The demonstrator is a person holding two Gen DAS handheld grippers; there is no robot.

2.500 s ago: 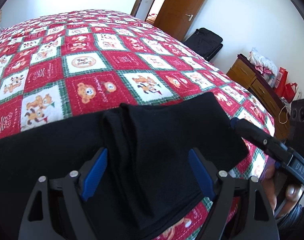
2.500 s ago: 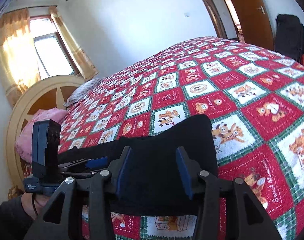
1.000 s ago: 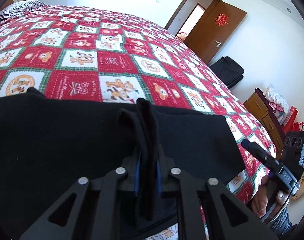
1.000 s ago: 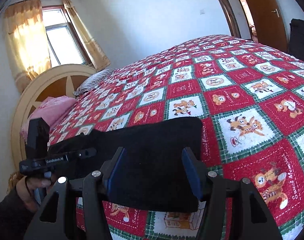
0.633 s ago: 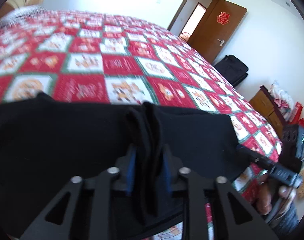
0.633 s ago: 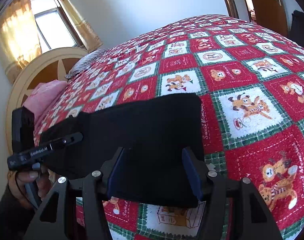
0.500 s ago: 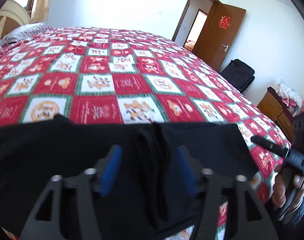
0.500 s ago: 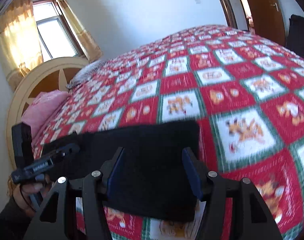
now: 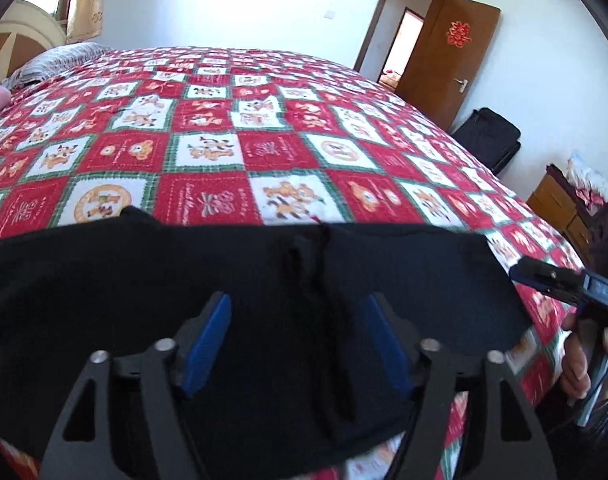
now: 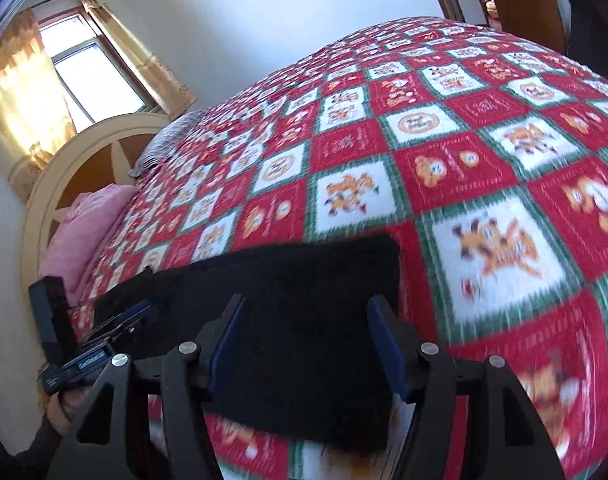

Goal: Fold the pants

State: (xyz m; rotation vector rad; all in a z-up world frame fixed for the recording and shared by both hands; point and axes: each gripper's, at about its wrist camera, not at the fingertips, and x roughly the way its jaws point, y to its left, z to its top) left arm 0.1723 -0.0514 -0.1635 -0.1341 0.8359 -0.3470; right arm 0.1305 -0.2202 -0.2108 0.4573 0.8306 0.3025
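Note:
Black pants (image 9: 104,280) lie flat along the near edge of the bed, folded into a long band. A raised ridge of the fabric (image 9: 315,264) runs between the jaws of my left gripper (image 9: 296,304); those jaws are opening, and the blue pads stand clear of the cloth on both sides. My right gripper (image 10: 307,308) hovers open over the squared end of the pants (image 10: 323,264), nothing pinched. Each gripper shows in the other's view: the right gripper (image 9: 543,276) at the pants' right end, the left gripper (image 10: 120,320) at their left.
A red, white and green cartoon quilt (image 9: 264,140) covers the bed. A pink pillow (image 10: 84,232) and round headboard (image 10: 84,152) are at its head. A brown door (image 9: 455,60), black suitcase (image 9: 487,136) and wooden dresser (image 9: 555,200) stand past the foot.
My left gripper was shut on the fabric ridge a second ago; its jaws have spread and let the ridge go. The right gripper stayed open over the pants' end.

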